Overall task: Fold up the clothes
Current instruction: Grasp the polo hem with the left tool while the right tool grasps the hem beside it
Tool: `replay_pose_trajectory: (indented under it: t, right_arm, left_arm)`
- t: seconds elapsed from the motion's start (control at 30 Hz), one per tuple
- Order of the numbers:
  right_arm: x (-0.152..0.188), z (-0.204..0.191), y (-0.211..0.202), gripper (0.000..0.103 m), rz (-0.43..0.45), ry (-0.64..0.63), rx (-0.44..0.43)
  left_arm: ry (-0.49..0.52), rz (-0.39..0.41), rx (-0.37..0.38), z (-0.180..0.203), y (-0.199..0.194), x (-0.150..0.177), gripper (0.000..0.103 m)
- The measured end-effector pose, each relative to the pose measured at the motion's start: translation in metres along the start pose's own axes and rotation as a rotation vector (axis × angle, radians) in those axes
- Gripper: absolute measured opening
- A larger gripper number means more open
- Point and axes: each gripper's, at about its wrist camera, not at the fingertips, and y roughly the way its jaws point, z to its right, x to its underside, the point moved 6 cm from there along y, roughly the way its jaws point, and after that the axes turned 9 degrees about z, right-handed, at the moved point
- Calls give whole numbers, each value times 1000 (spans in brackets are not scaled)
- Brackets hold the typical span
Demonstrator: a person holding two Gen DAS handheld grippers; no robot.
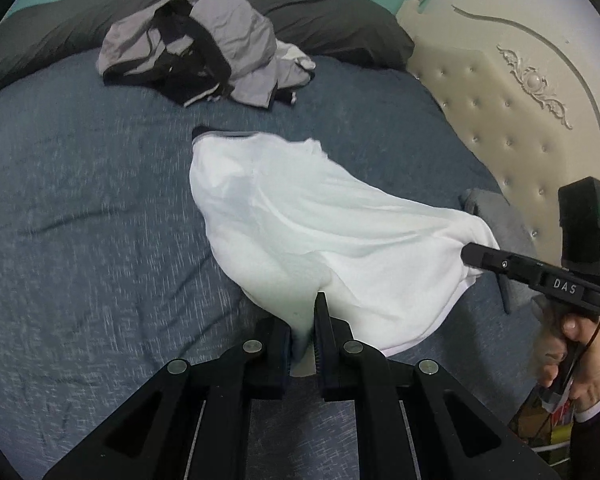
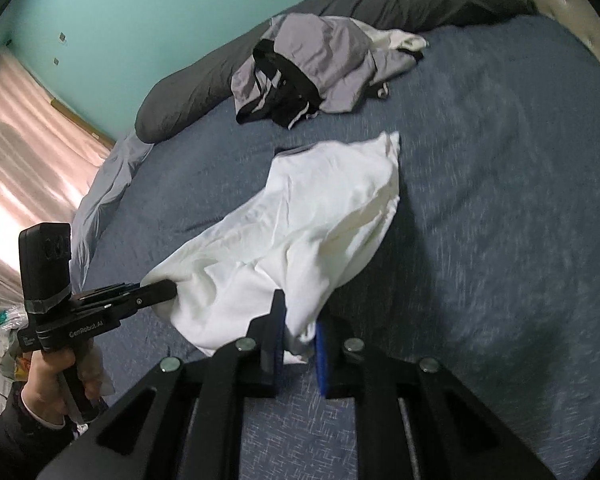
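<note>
Left wrist view: left gripper (image 1: pixel 312 336) and right gripper (image 1: pixel 470 258) are each pinching the white garment (image 1: pixel 308 216) above the bed (image 1: pixel 80 220); folding is barely beginning, grey clothes (image 1: pixel 204 44) waiting near the pillows.

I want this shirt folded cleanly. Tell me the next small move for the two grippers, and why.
Probably lift a little more and draw the grippers apart. The left gripper and right gripper each pinch an edge of the white shirt, which sags bunched between them, its far end seemingly on the blue bedspread. Tension should flatten it before laying it down.
</note>
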Motion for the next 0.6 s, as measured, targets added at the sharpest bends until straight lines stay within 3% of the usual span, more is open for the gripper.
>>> replay_pose_trajectory:
  t: [0.6]
  right_arm:
    - [-82,-18,-87,11,111,-61,41]
  left_arm:
    - [80,79,35,79,-54,-75,9]
